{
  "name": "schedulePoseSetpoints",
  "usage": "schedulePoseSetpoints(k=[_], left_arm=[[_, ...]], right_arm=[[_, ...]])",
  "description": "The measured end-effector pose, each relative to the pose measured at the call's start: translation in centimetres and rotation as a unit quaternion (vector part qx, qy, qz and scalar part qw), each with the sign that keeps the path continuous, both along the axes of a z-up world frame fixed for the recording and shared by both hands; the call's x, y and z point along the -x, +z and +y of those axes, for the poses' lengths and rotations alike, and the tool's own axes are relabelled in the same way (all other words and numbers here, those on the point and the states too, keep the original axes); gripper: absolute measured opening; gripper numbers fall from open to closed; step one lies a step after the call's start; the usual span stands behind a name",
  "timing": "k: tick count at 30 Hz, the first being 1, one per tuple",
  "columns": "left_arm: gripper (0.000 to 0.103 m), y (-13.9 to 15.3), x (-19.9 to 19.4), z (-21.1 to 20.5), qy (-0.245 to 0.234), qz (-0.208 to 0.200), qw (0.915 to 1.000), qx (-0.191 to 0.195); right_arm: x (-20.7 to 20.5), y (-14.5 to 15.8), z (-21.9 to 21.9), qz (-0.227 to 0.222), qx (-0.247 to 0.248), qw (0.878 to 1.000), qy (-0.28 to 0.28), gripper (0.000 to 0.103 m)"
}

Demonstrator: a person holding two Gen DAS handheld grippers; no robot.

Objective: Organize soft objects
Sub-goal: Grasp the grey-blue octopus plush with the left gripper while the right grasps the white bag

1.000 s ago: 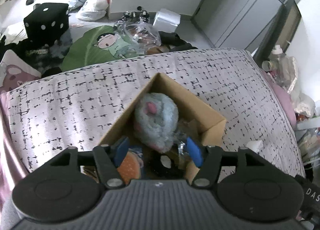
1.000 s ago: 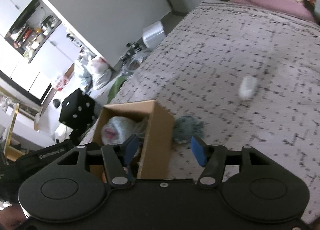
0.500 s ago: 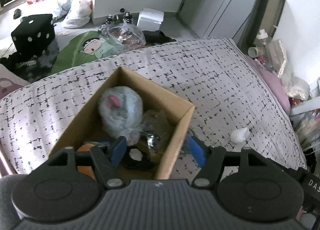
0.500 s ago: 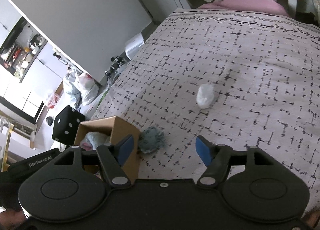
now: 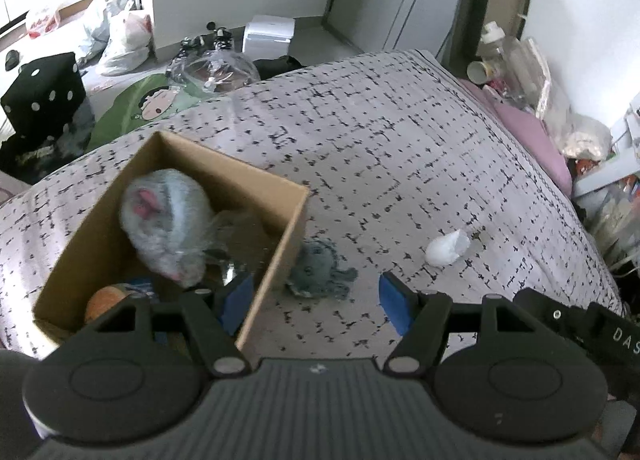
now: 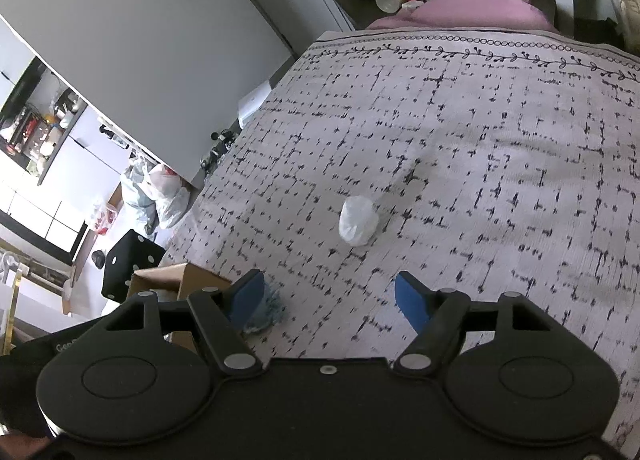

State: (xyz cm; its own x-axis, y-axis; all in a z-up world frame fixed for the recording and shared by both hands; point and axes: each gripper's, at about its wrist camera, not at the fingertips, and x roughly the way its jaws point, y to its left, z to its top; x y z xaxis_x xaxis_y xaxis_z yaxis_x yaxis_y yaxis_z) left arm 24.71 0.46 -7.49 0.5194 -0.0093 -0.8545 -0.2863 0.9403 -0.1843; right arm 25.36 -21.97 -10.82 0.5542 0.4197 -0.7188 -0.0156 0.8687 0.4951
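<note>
Both tongs, left (image 5: 314, 302) and right (image 6: 330, 300), gape empty; the right's jaws just widened.

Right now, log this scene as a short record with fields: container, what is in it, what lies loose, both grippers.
container: cardboard box on the bed cover
inside: grey plush, orange item
loose: blue-grey plush beside the box wall; white wad farther out
left gripper: open, empty
right gripper: jaws just opening, empty

Cardboard box (image 6: 176, 280) mostly hidden behind gripper body; grey plush (image 5: 168, 227) in it blurred; orange item (image 5: 105, 300) half-hidden.
</note>
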Motion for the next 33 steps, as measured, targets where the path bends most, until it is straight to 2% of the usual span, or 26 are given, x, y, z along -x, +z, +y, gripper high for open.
schedulePoseSetpoints(k=[7,14,16,21,24,29,33], left_arm=[[0.067,-1.1,-1.4,-2.7,-0.012,-0.004,0.9997,-0.022],[0.062,-3.5,-3.6,-4.2,-0.007,0.015,0.9995,-0.029],[0.061,-4.2,-4.2,-4.5,-0.007,0.021,0.9991,-0.036],[0.061,-6.2,-5.6,-5.2,-0.012,0.044,0.9973,-0.058],[0.054,-7.1,-6.1,-5.6,-0.007,0.046,0.9952,-0.086],[0.047,-8.4,-6.8,-6.3,-0.011,0.053,0.9942,-0.093],[0.036,-9.5,-7.1,-6.4,-0.010,0.065,0.9938,-0.089]], right_arm=[[-1.1,-2.3,-1.2,-0.003,-0.023,1.000,-0.005,0.070],[-2.9,-4.2,-1.0,0.010,-0.029,1.000,0.002,0.064],[-3.2,-4.9,-1.0,0.020,-0.029,0.999,0.003,0.060],[-4.1,-6.0,-1.5,0.030,-0.042,0.999,-0.004,0.059],[-4.7,-6.5,-1.6,0.033,-0.049,0.998,-0.006,0.058],[-6.2,-7.2,-1.5,0.035,-0.055,0.998,-0.006,0.057],[-7.1,-7.9,-1.0,0.036,-0.056,0.998,-0.001,0.057]])
